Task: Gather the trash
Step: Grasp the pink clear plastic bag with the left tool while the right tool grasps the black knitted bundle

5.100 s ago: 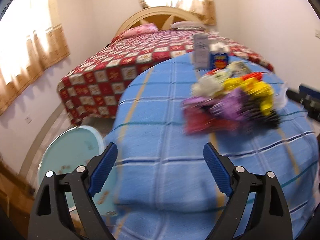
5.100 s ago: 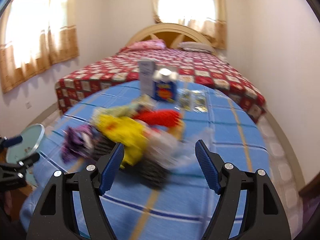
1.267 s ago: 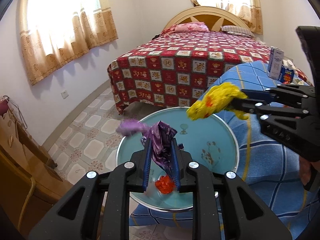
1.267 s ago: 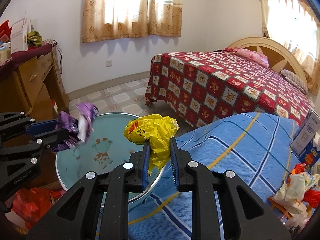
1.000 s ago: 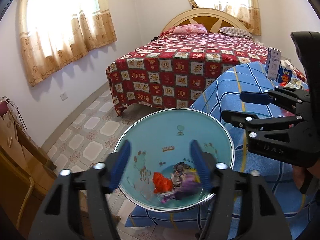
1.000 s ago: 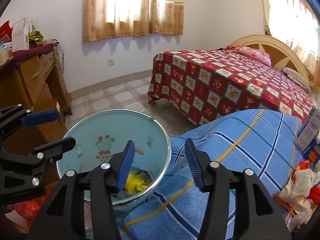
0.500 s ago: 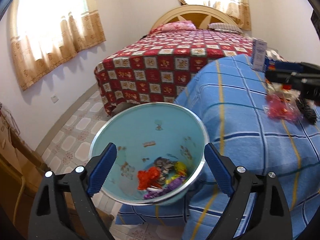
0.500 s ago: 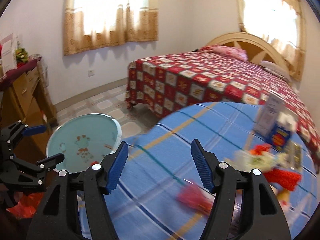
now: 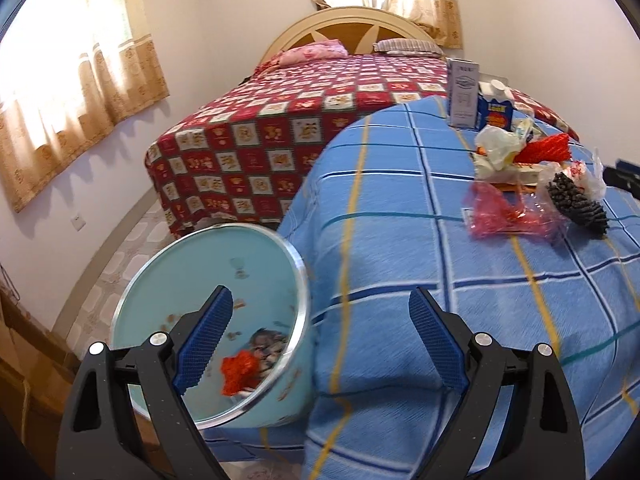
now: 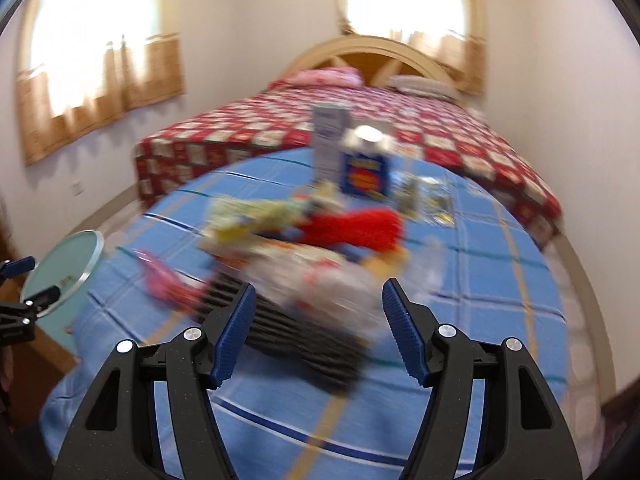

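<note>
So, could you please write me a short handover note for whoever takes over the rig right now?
Left gripper: open, empty, jaws just widened, above the bin's edge.
Right gripper: open, empty, jaws just widened, facing the trash pile.
Bin: on the floor beside the blue-clothed table; red and other scraps already inside.
Left on the table: pink bag, black ridged piece, red net, white wrappers, two cartons.
Next: probably grab more trash from the pile.

black grippers [image 9: 318, 336], blue ribbed pads [image 9: 204, 338], silver screws.
</note>
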Available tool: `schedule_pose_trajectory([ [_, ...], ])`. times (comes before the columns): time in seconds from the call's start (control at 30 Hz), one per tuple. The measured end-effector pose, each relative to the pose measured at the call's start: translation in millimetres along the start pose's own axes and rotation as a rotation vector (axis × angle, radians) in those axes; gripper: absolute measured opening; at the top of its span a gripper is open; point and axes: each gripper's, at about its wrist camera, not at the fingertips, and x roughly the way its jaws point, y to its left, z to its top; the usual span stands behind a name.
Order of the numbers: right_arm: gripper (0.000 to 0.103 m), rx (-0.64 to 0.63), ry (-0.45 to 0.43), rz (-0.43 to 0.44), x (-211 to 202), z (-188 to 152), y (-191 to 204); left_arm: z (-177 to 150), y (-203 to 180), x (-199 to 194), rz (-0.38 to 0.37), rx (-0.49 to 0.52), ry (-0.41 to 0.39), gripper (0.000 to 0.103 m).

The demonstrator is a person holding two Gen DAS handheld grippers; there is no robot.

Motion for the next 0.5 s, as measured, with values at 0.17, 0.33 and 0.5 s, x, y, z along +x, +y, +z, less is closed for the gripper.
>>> schedule_pose_trajectory([
  [0.17, 0.065, 0.047, 0.015, -0.043, 1, -13, -26, 16, -32, 9, -0.045, 0.018, -0.016, 0.088],
  [0.33, 0.065, 0.064, 0.015, -0.050, -1, -20, -35, 32, -61, 11, -0.083, 0.051, -0.047, 0.088],
  [0.5, 0.065, 0.083, 0.026, -0.067, -2, -27, -46, 43, -83, 18, -0.110, 0.086, -0.054, 0.088],
])
